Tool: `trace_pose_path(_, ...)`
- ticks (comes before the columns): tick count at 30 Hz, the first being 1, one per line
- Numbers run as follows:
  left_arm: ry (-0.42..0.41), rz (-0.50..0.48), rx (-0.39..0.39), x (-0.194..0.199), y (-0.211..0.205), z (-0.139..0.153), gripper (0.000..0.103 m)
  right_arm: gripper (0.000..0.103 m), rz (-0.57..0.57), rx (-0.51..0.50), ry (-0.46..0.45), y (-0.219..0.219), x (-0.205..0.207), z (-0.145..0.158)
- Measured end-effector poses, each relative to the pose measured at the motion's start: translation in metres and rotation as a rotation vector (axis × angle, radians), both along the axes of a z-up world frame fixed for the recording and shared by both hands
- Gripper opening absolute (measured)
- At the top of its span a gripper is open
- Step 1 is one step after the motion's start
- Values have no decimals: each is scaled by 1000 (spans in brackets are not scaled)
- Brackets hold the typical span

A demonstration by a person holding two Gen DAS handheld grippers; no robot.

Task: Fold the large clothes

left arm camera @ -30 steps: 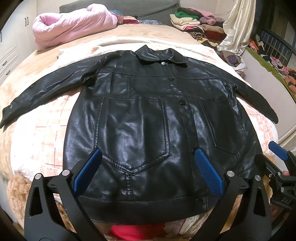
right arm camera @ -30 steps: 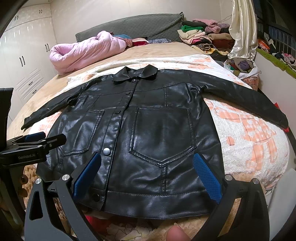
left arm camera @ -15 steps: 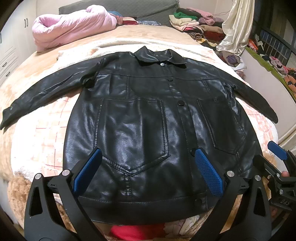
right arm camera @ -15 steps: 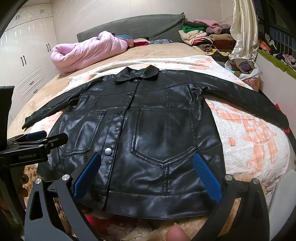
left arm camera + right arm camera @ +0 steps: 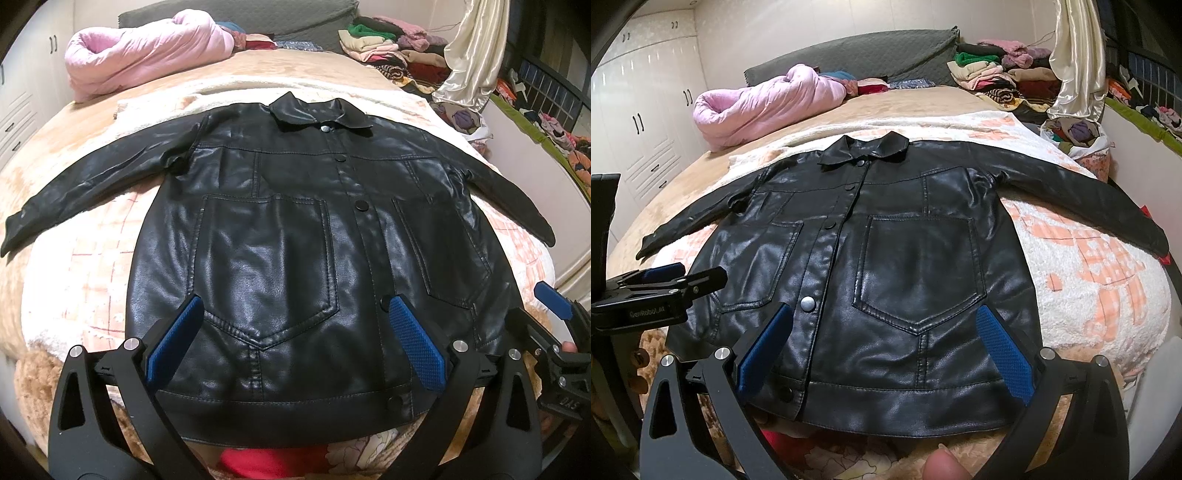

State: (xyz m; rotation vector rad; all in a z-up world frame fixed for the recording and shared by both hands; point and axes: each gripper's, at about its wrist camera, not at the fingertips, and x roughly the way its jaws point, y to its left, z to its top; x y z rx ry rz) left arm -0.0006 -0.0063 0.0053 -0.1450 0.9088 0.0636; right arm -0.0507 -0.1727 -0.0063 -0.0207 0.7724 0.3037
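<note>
A black leather jacket [image 5: 280, 236] lies flat and buttoned on the bed, front up, collar far, both sleeves spread out sideways. It also shows in the right wrist view [image 5: 886, 266]. My left gripper [image 5: 295, 339] is open and empty, hovering over the jacket's lower left pocket near the hem. My right gripper [image 5: 882, 343] is open and empty over the lower right pocket near the hem. Each gripper shows at the edge of the other's view: the right one [image 5: 550, 332], the left one [image 5: 661, 284].
The jacket rests on a white and orange fleece blanket [image 5: 85, 266] over the bed. A pink quilt [image 5: 147, 59] lies at the far left. Piles of folded clothes [image 5: 388, 48] and a cream curtain [image 5: 469, 59] stand far right. White wardrobes [image 5: 646, 110] line the left wall.
Both grippers have lifted and drawn back very slightly; the jacket sits a little lower in the views. The jacket itself has not moved.
</note>
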Motion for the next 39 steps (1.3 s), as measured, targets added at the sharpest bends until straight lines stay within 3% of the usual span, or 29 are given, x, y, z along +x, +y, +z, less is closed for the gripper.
trace_pose_path(17, -20, -7, 6, 13, -1, 9, 94, 99, -21, 13, -19, -3, 19, 9)
trace_pose_path(32, -14, -31, 29, 71, -18, 18, 94, 99, -94, 52, -40, -24, 72, 23)
trace_pose_path(39, 7, -63, -15, 99, -27, 17, 94, 99, -162, 55, -26, -38, 102, 27)
